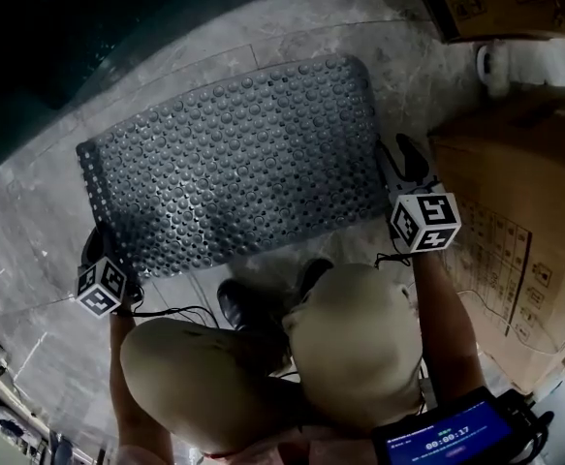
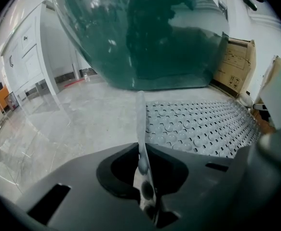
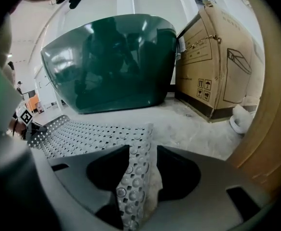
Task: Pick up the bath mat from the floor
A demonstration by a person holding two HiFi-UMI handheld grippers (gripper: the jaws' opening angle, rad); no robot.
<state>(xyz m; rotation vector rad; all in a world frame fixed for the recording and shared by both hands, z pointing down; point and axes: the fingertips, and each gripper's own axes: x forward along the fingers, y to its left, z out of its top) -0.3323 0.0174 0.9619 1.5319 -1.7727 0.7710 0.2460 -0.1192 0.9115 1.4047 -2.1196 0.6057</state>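
Head view: bath mat point(image 1: 234, 163) lies spread on the grey floor point(image 1: 40, 211) at centre frame, studded face up. My left tongs point(image 1: 98, 245), lower left, are pinched almost closed on the mat's near-left corner; its thin edge runs up between the jaws. My right tongs point(image 1: 405, 163), right of centre, stand wide, the mat's right corner curled up between the jaws, not pressed. Cardboard box point(image 1: 515, 221) just beside them at right.
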